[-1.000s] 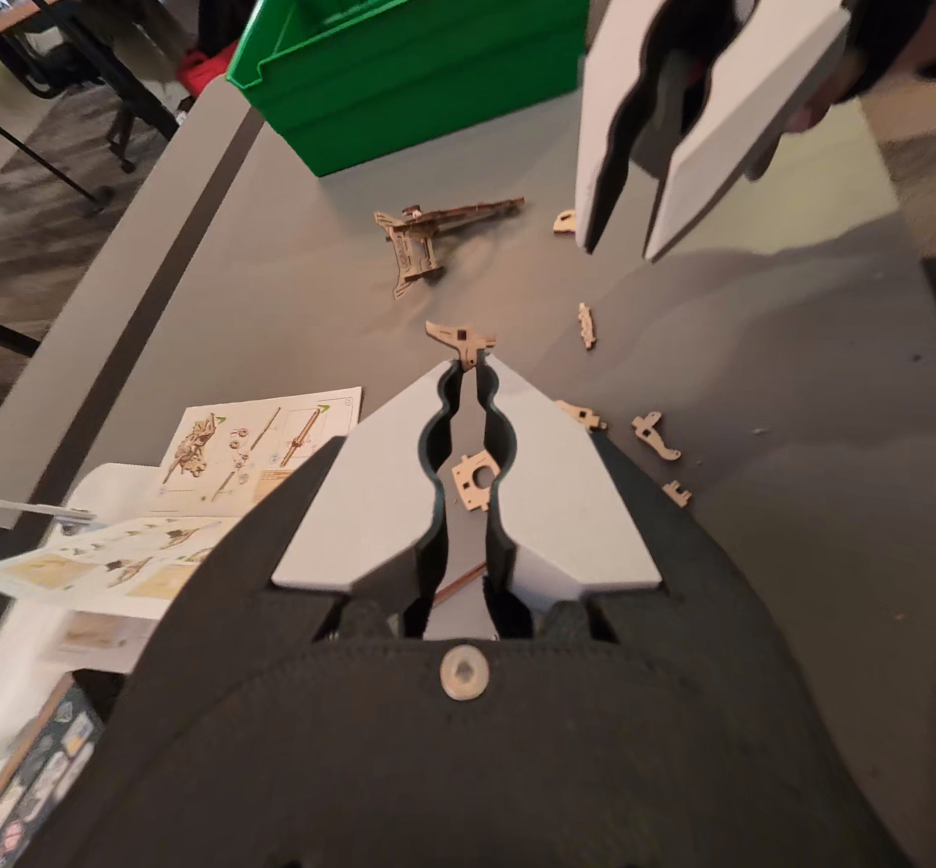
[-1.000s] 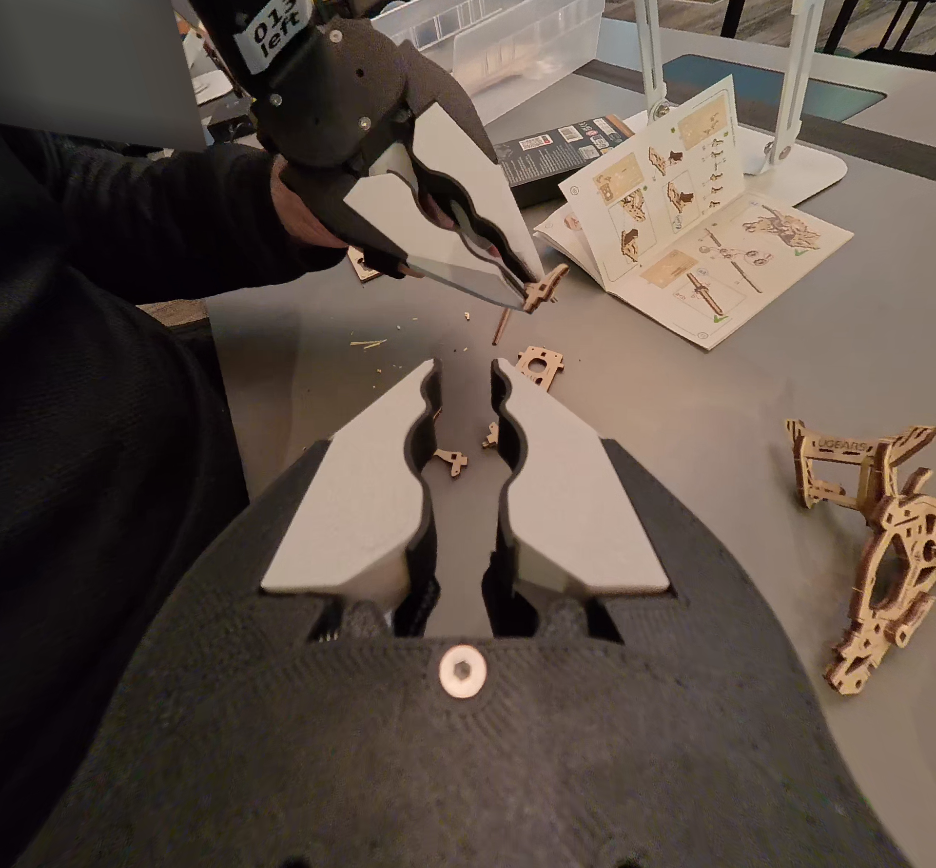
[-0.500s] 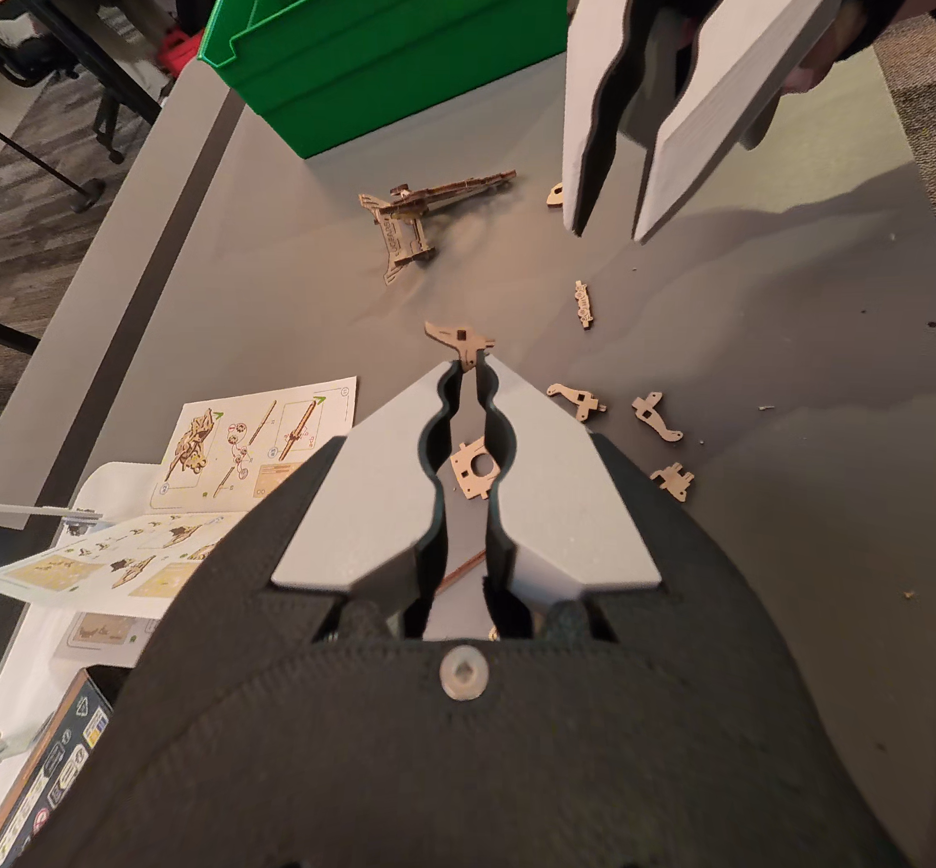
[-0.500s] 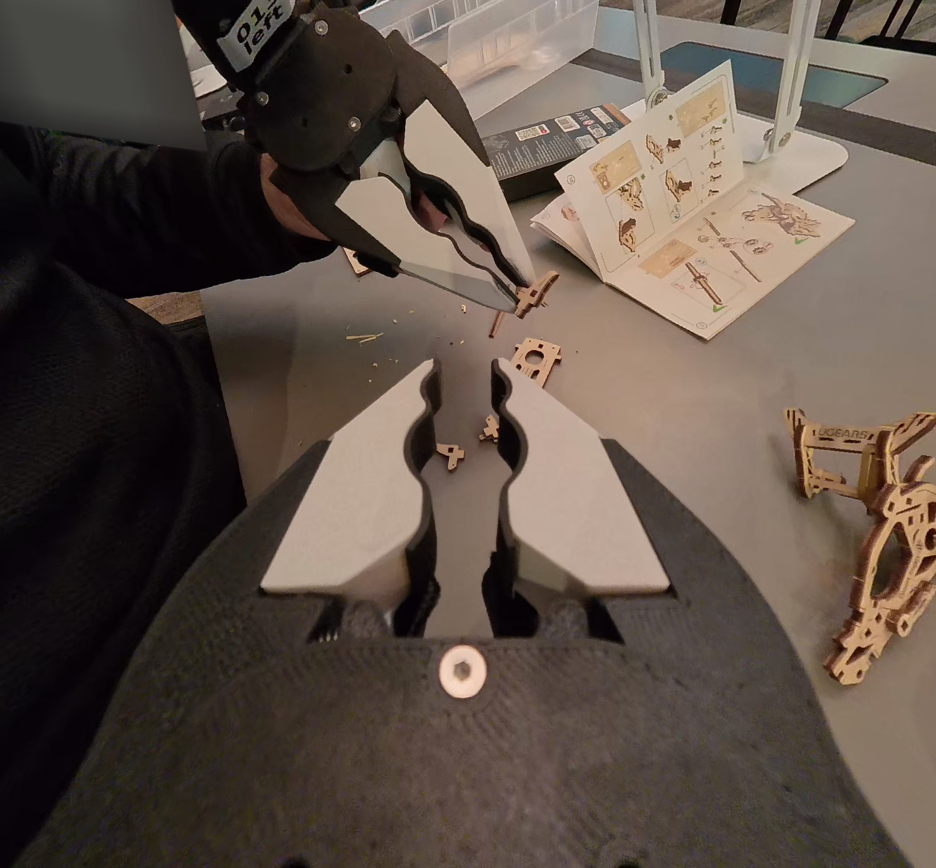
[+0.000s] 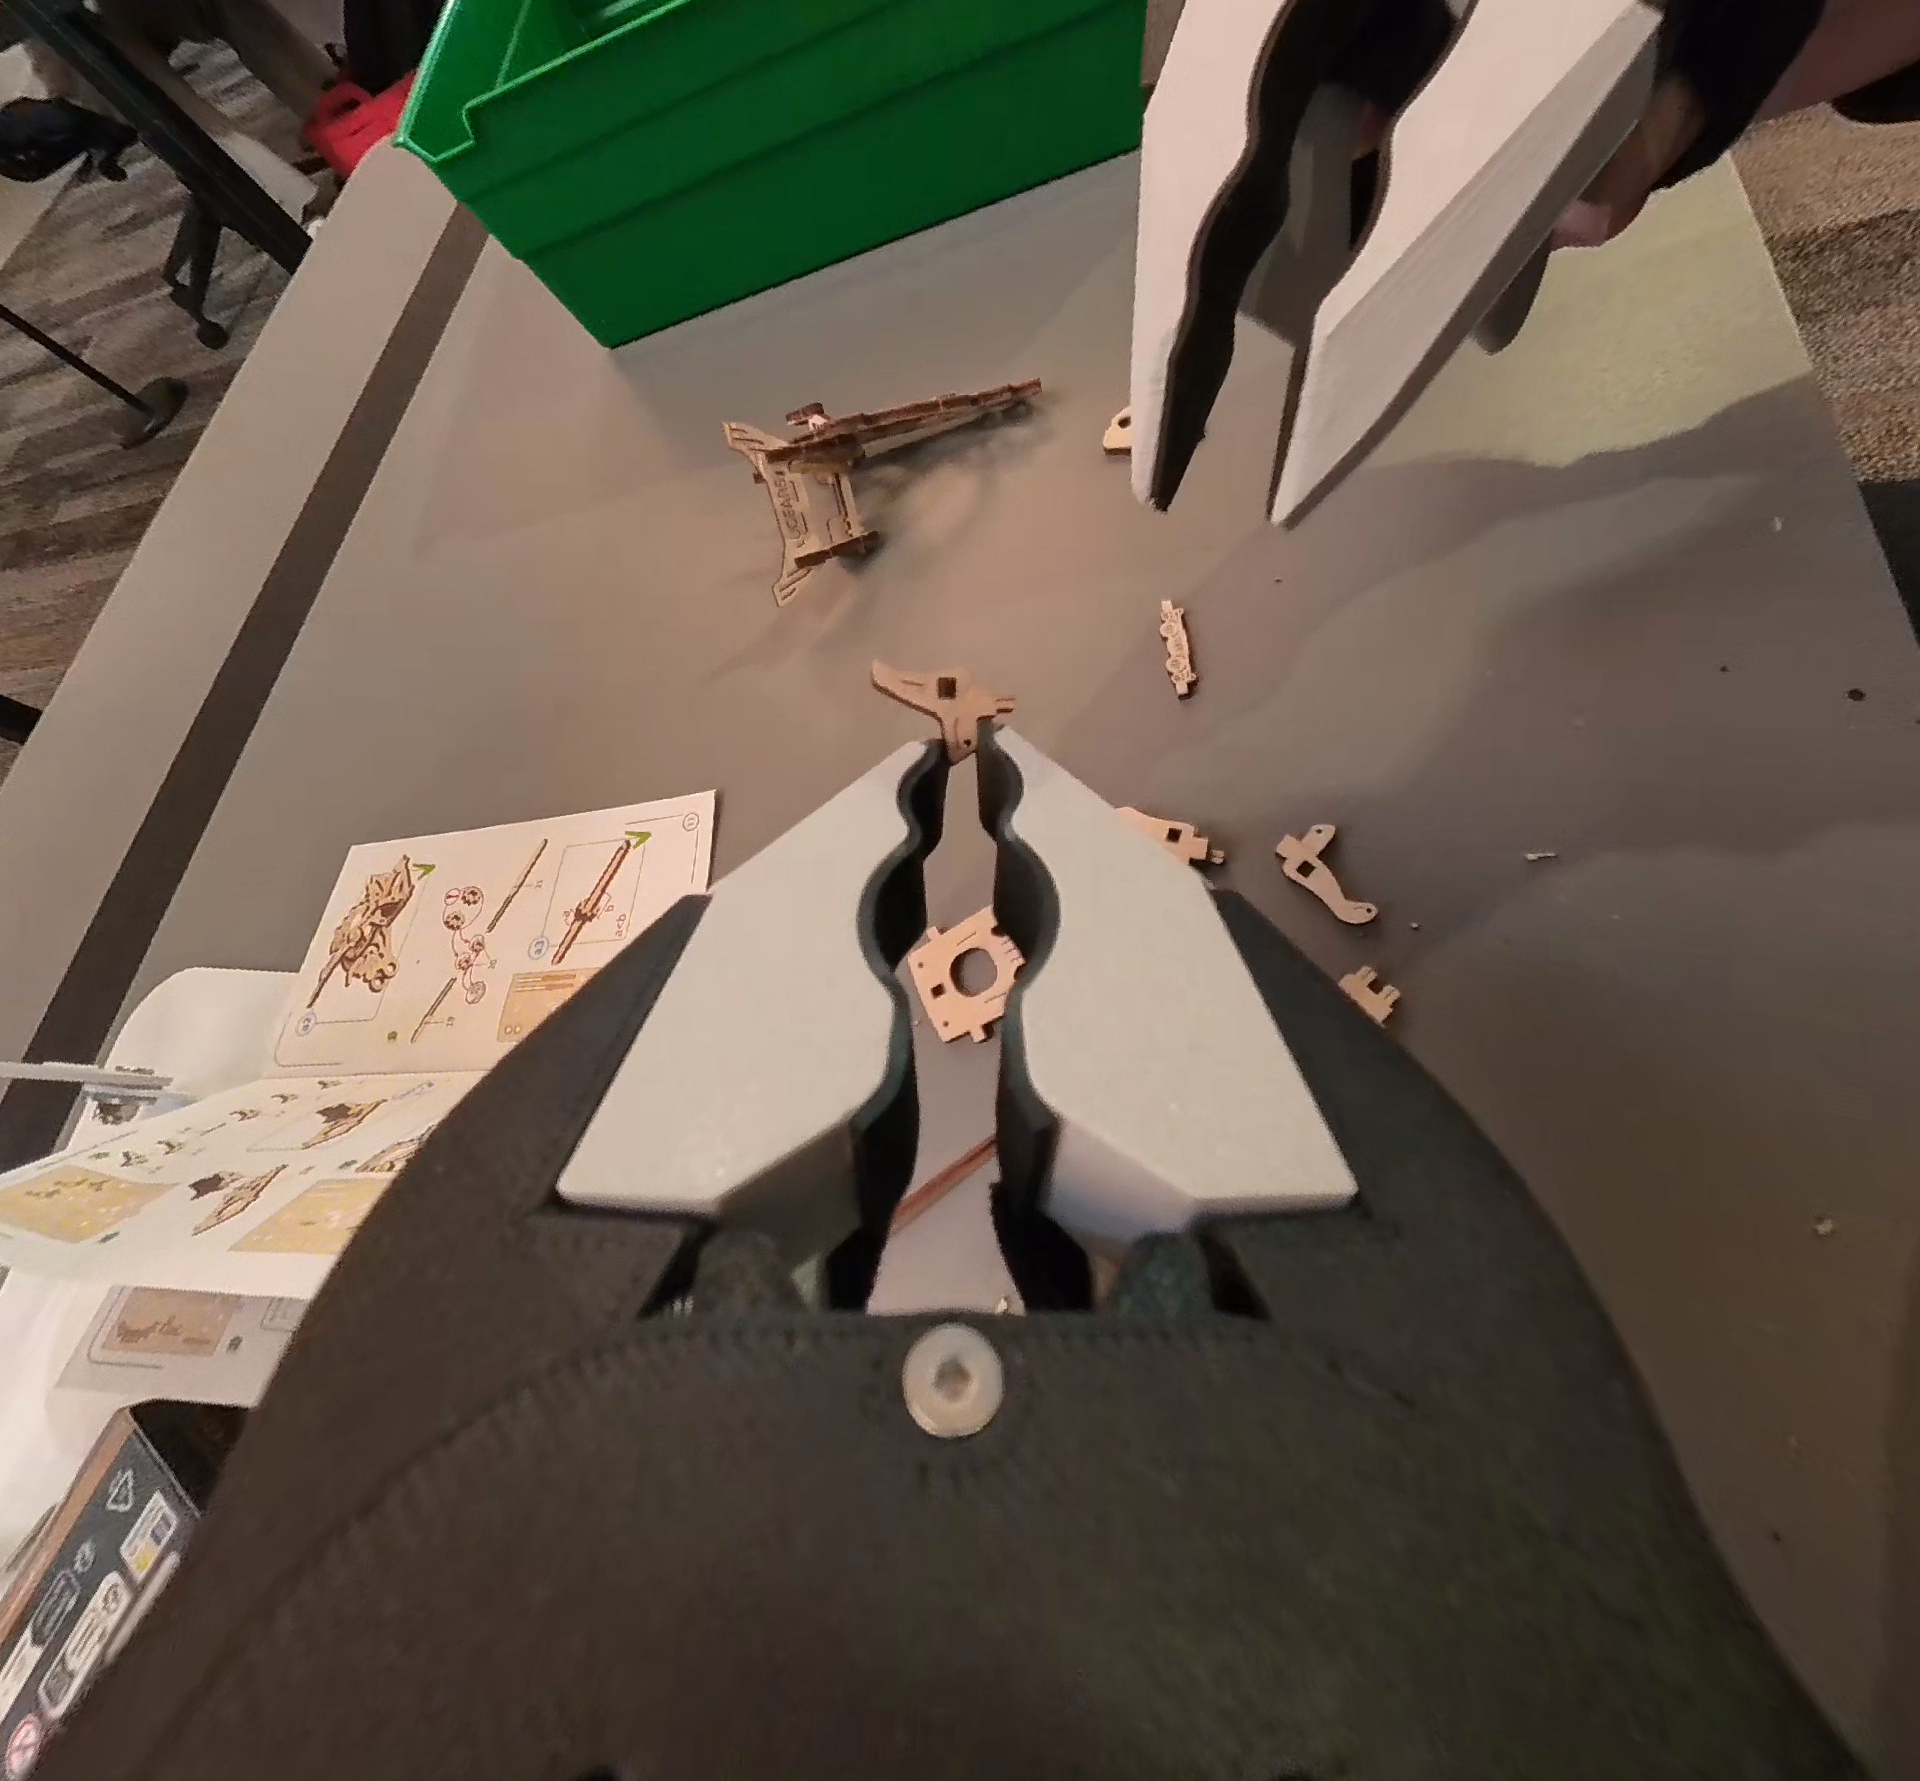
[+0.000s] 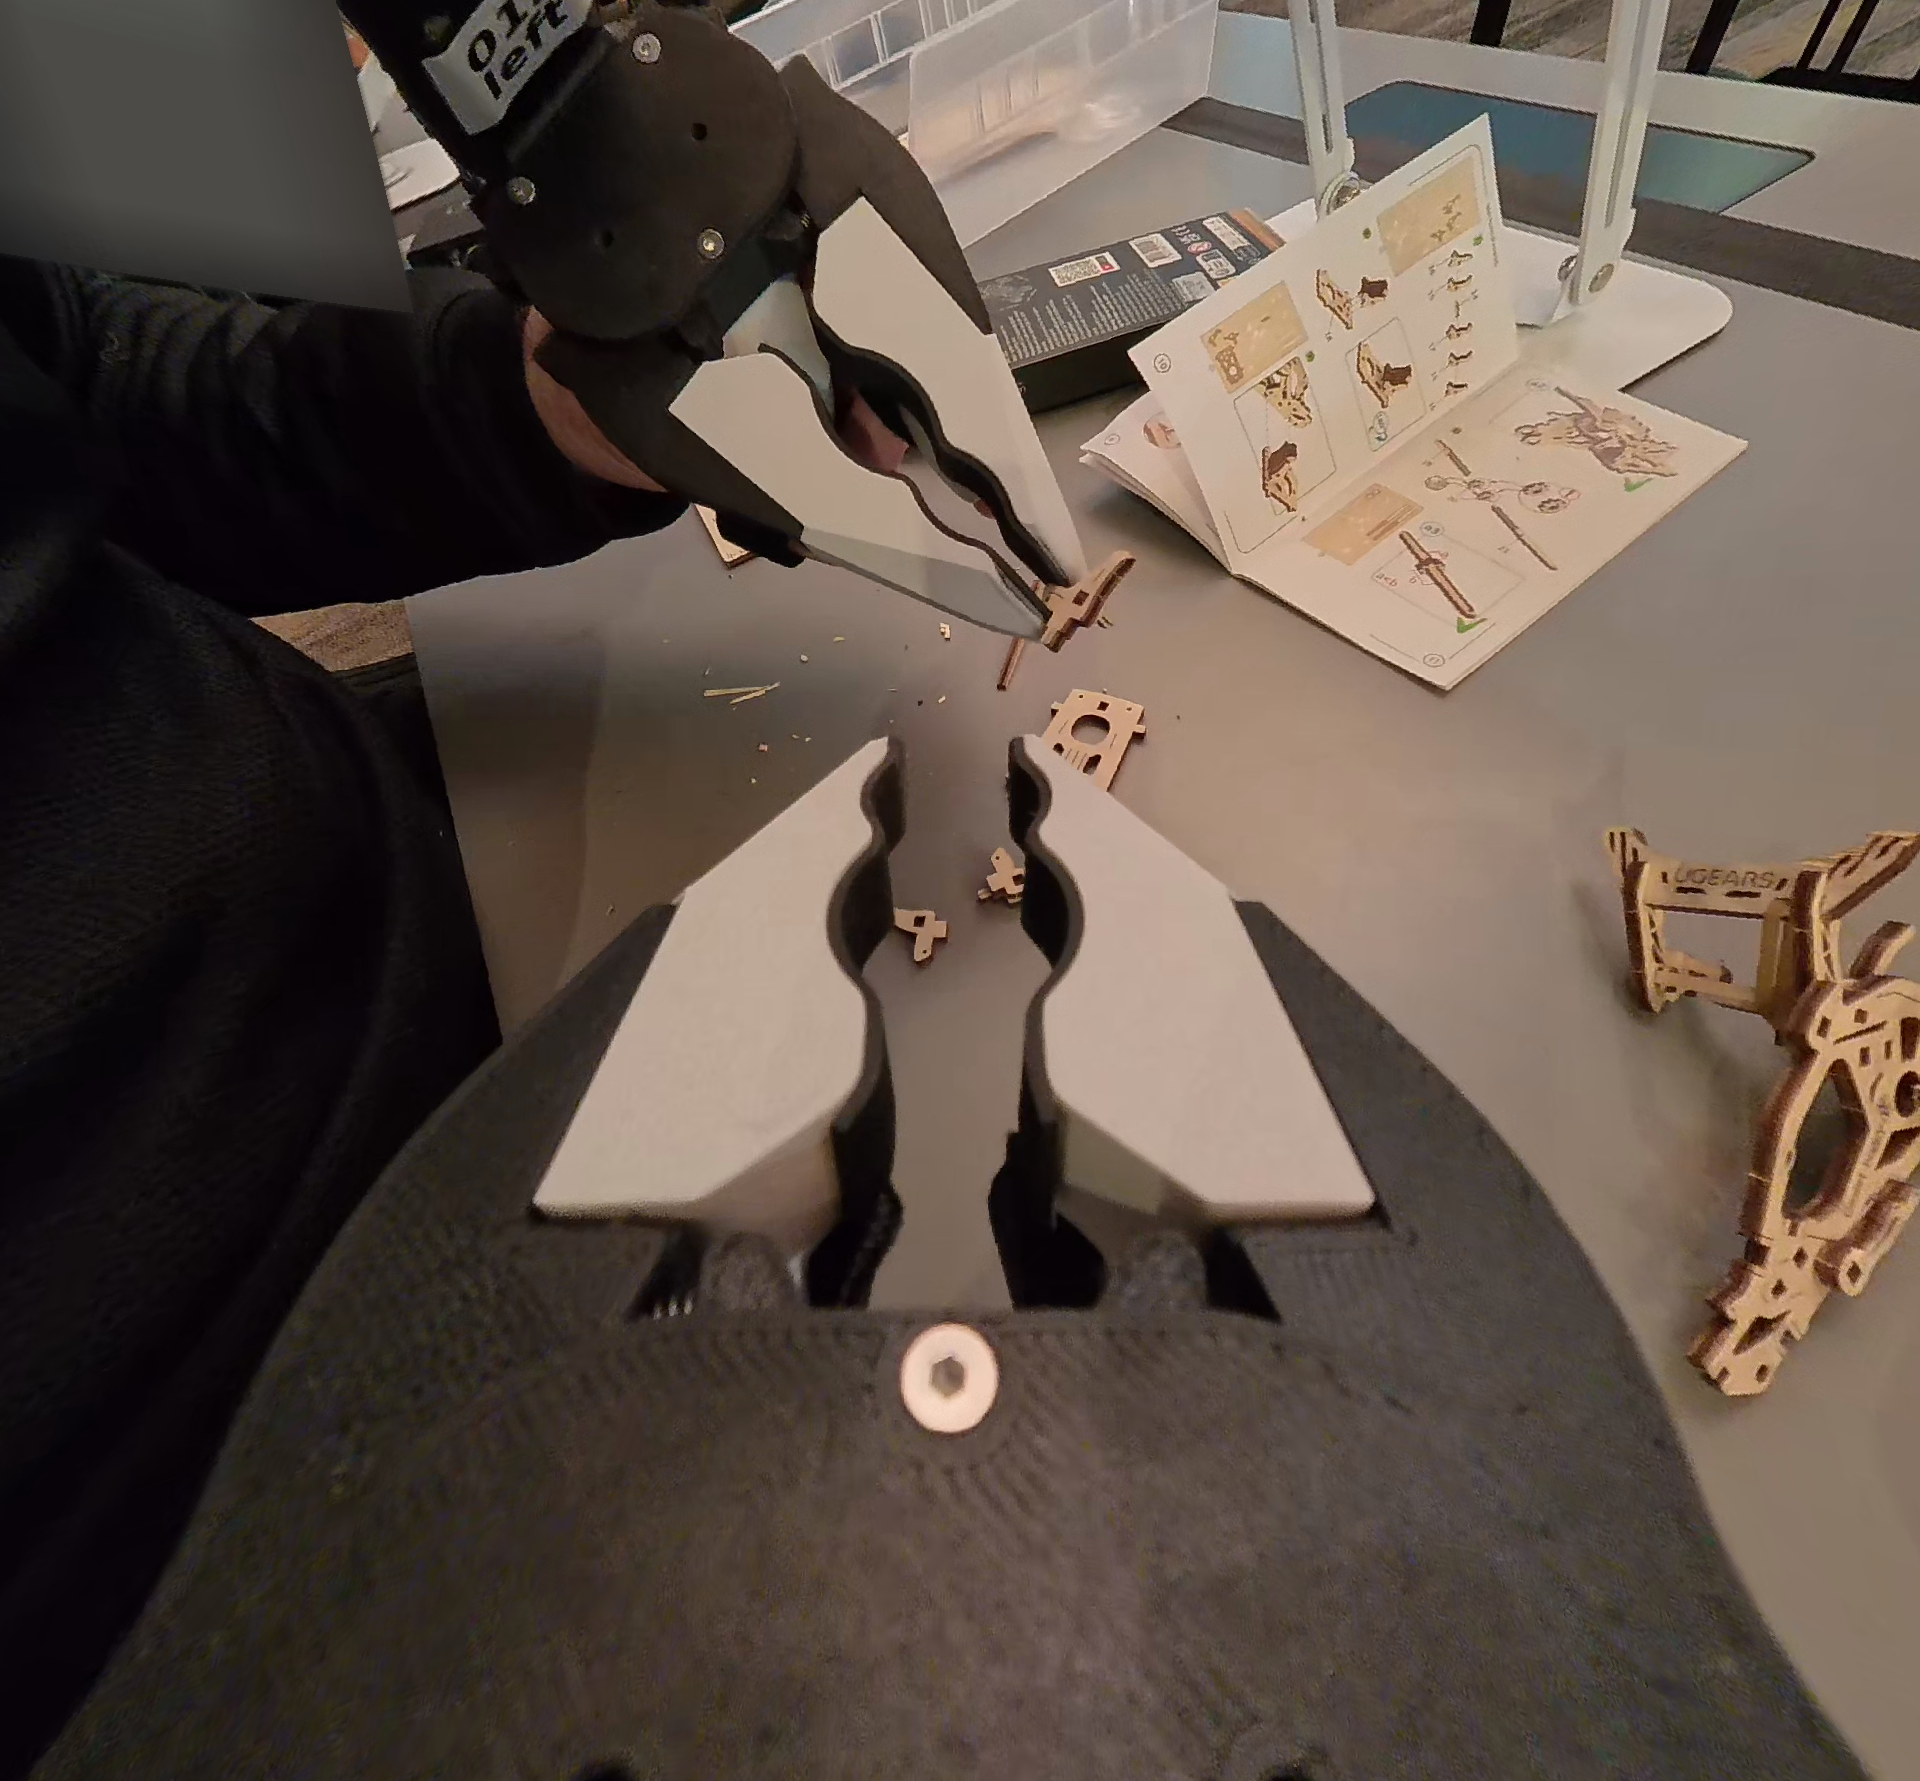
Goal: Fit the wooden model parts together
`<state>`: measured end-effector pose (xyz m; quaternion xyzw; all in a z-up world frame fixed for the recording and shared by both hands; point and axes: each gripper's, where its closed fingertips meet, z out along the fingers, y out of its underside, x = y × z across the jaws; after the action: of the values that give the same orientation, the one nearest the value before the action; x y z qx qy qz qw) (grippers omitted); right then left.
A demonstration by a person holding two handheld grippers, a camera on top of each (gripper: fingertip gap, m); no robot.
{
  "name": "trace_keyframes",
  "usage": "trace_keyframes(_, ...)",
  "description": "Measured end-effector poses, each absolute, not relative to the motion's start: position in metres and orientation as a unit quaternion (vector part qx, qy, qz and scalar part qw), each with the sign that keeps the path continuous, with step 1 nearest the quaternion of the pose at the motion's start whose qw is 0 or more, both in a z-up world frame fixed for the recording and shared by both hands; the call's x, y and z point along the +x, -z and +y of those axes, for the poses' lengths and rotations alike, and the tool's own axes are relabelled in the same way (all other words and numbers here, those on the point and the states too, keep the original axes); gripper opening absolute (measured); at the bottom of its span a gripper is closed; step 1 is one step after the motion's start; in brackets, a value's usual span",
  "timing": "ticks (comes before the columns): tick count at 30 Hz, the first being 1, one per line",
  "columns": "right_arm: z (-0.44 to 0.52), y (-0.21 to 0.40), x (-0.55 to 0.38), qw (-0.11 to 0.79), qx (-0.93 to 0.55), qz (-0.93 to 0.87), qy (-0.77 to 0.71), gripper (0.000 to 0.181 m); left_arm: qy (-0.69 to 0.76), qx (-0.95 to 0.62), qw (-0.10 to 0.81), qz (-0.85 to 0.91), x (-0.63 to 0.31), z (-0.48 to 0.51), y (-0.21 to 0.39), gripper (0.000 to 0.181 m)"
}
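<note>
Left wrist view: the left gripper [image 5: 961, 752] pinches a small winged wooden part [image 5: 940, 701] at its very tips, above the grey table [image 5: 520, 651]. Its own fingers hide some of the square wooden plate [image 5: 966, 978] lying flat on the table under them, and cover part of a notched piece [image 5: 1169, 832] on the right. The right gripper [image 5: 1216, 500] hangs in the air with its fingers spread and nothing between them; its top is cut off. A green bin [image 5: 790, 121] stands behind.

The right wrist view shows the half-built wooden model [image 6: 1808, 1077] standing at the right edge, partly cut off. There it looks big, but in the left view it is small and far off. Only this view shows the clear bin [image 6: 997, 58]. The open booklet [image 6: 1392, 443] shows in both views. Two tiny pieces [image 6: 920, 931] lie between the right gripper's fingers on the table.
</note>
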<state>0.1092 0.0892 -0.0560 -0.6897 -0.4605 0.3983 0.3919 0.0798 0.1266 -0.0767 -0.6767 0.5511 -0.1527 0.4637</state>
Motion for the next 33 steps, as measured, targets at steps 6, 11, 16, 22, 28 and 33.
trace_keyframes(6, 0.0899, 0.0546, 0.1099, 0.394, -0.69, -0.458, -0.399, 0.017, 0.166, -0.678, 0.465, 0.545, 0.0809, 0.1249, 0.0745, 0.004)
trace_keyframes(11, 0.0909, 0.0544, 0.1104, 0.394, -0.691, -0.454, -0.401, 0.017, 0.162, -0.678, 0.463, 0.547, 0.0805, 0.1249, 0.0751, 0.004)
trace_keyframes(16, 0.0915, 0.0542, 0.111, 0.395, -0.691, -0.453, -0.401, 0.018, 0.157, -0.678, 0.462, 0.55, 0.0806, 0.1248, 0.0755, 0.004)
trace_keyframes(22, 0.0922, 0.0542, 0.1116, 0.395, -0.692, -0.45, -0.403, 0.018, 0.178, -0.683, 0.464, 0.535, 0.0804, 0.1246, 0.0726, 0.004)
trace_keyframes(28, 0.0925, 0.0537, 0.1119, 0.395, -0.692, -0.448, -0.405, 0.018, 0.157, -0.679, 0.46, 0.55, 0.0809, 0.1239, 0.0759, 0.004)
trace_keyframes(33, 0.0932, 0.0535, 0.1124, 0.396, -0.693, -0.447, -0.404, 0.018, 0.174, -0.68, 0.462, 0.542, 0.0821, 0.1231, 0.0739, 0.003)
